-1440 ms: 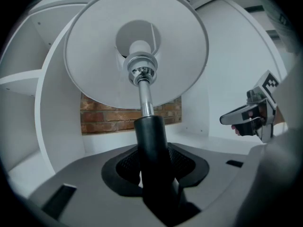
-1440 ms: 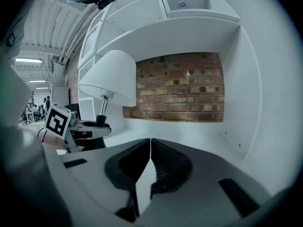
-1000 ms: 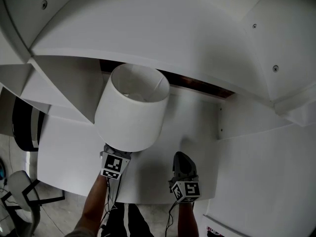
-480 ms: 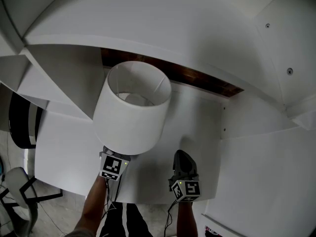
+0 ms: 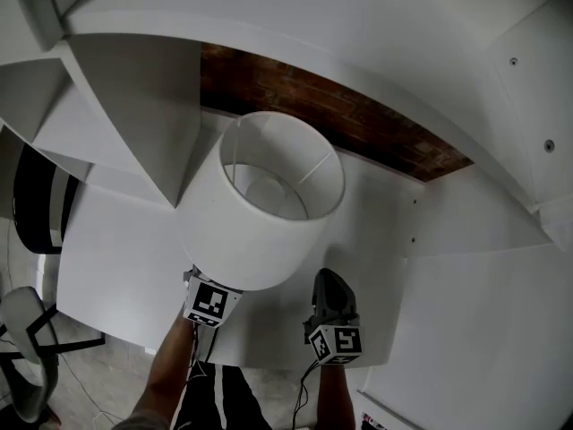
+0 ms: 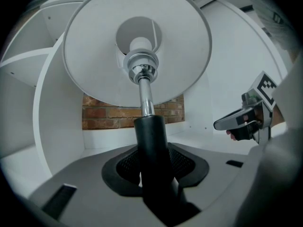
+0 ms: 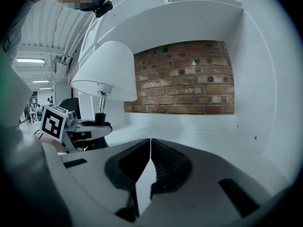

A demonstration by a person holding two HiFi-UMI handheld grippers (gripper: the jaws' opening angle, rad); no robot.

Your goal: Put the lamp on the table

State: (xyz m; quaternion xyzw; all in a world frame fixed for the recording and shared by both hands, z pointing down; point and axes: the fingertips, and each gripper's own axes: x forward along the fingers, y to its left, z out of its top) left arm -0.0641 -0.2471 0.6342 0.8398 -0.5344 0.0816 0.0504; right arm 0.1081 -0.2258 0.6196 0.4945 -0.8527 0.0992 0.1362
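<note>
The lamp has a white drum shade point(image 5: 269, 200), a chrome stem and a black lower shaft point(image 6: 150, 141). My left gripper point(image 6: 151, 162) is shut on that black shaft and holds the lamp upright above the white table point(image 5: 116, 267). In the head view only its marker cube point(image 5: 211, 301) shows below the shade. My right gripper point(image 5: 329, 285) hovers to the right of the lamp over the table with its jaws shut on nothing point(image 7: 150, 150). In the right gripper view the lamp point(image 7: 106, 70) and the left gripper point(image 7: 90, 126) are at the left.
The table sits in a white alcove with a brick back wall point(image 5: 358, 115) and white side panels point(image 5: 134, 106). A shelf overhangs it point(image 5: 313, 16). A black chair point(image 5: 36, 200) and a grey chair point(image 5: 22, 348) stand on the floor at the left.
The lamp has shifted right and deeper over the table, its shade opening now facing me more. More of the brick wall shows. The right gripper has stayed put.
</note>
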